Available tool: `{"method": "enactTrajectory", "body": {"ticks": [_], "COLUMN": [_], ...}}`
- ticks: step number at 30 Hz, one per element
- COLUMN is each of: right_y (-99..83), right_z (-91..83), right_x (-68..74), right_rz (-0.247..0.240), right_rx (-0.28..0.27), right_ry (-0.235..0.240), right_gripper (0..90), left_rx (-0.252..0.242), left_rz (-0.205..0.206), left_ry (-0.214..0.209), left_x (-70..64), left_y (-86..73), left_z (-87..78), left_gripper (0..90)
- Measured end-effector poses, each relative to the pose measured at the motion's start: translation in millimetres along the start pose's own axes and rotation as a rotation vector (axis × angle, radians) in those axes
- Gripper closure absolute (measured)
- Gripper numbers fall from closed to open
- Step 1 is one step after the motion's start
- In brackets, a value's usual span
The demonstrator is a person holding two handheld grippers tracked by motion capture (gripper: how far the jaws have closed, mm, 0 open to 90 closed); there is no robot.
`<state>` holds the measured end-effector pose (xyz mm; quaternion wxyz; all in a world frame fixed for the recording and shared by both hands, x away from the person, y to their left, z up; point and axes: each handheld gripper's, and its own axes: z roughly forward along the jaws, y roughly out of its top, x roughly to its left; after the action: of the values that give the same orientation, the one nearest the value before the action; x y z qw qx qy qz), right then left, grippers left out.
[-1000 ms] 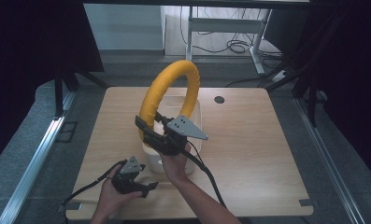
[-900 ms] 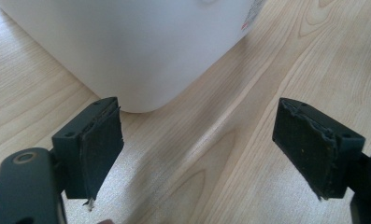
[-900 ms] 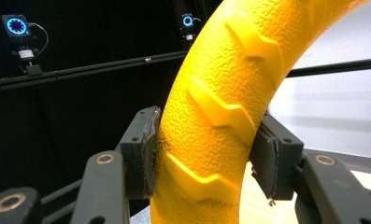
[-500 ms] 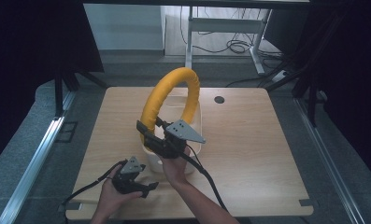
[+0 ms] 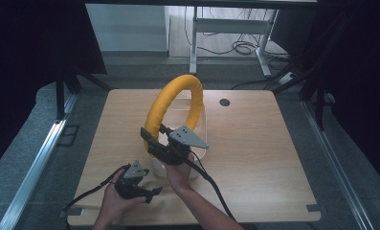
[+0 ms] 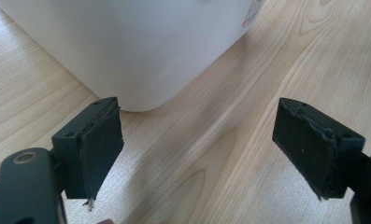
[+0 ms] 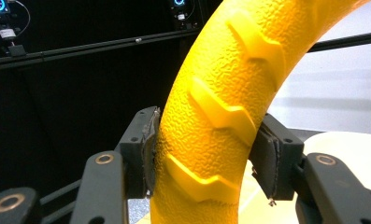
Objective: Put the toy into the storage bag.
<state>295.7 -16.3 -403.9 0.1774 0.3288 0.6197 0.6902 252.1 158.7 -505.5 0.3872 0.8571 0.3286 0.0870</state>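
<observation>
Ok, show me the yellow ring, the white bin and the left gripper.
yellow ring (image 7: pixel 211 116), right gripper view, ridged outer curve.
white bin (image 6: pixel 136 42), left gripper view, side wall.
left gripper (image 5: pixel 151 192), high view, between its open fingertips.

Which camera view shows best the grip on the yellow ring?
The right gripper view: the right gripper presses both pads against the yellow ring. The high view shows the whole arch above the white container. The left gripper view shows that container's wall.

Both grippers black: right gripper (image 5: pixel 164 143) carried a grey three-cornered plate; left gripper (image 5: pixel 139 186) trailed a black cable; pads frayed.
</observation>
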Motion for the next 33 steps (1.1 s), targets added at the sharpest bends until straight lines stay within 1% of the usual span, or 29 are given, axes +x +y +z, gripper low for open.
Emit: {"method": "enactTrajectory", "body": {"ticks": [6,13,17,25,28,31,33], "right_y": [-5.8,-8.6,-11.6,-16.3,-18.6,-20.0,-21.3], "right_z": [-2.2,-5.8,-7.6,-10.2,-10.9,-11.4,-11.5], "right_x": [0.9,0.3,-0.5,-0.6,-1.2,-1.2,-2.5], "right_rz": [-0.020,-0.023,-0.028,-0.024,-0.013,-0.018,-0.009], "right_rx": [0.017,0.027,0.042,0.066,0.084,0.092,0.099], "right_ry": [-0.012,-0.015,-0.015,-0.017,-0.014,-0.015,-0.008], "right_gripper": [47.0,47.2,47.4,47.8,48.2,48.3,48.7], "left_rx": [0.000,0.002,0.002,0.009,0.008,0.009,0.011], "left_rz": [-0.006,-0.008,-0.009,-0.007,-0.006,-0.005,-0.005], "left_ry": [-0.002,-0.006,-0.004,-0.004,-0.004,-0.003,-0.004], "left_x": [-0.6,-0.8,-0.8,-0.7,-0.6,-0.5,-0.4], "left_y": [-0.1,-0.2,-0.2,-0.2,-0.1,-0.2,-0.2], "left_z": [0.9,1.6,1.3,1.7,1.4,1.3,1.3], "left_gripper": [16.3,16.2,16.2,16.2,16.1,16.2,16.2]}}
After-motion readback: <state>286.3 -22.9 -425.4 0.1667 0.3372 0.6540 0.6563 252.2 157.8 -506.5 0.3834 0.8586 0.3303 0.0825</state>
